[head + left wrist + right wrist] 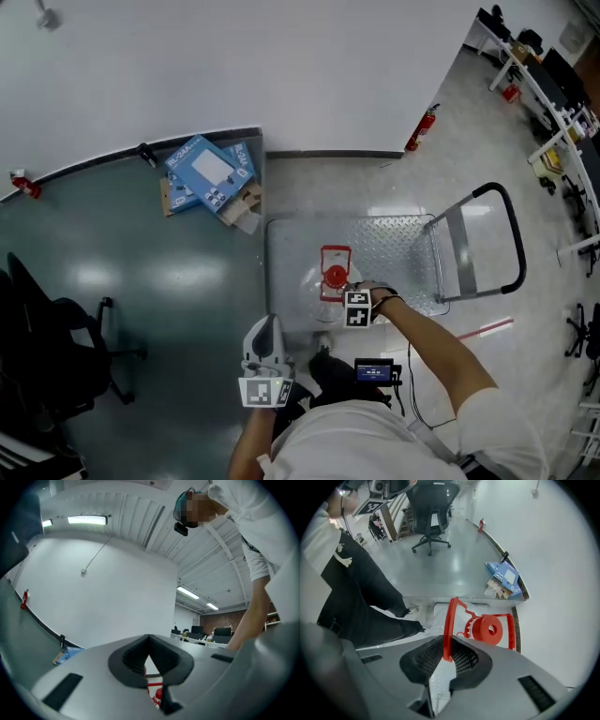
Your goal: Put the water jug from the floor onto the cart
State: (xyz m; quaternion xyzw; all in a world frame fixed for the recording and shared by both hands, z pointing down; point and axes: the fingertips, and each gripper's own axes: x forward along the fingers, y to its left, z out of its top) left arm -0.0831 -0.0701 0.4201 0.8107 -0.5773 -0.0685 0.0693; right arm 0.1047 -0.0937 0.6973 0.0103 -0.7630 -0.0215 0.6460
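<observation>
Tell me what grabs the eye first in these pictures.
The red handle of the clear water jug, pinched by the fingers of the right gripper over the silver cart, stands out first. Next come the blue boxes slumped against the white wall, and the left gripper, shut and empty.

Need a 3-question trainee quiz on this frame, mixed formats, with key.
1. True or false: the right gripper has its jaws shut on the red jug handle.
2. What lies against the wall beyond the cart? A) blue boxes B) a ladder C) a bucket
3. Fill in: the left gripper holds ____.
Key: 1 true; 2 A; 3 nothing.
</observation>
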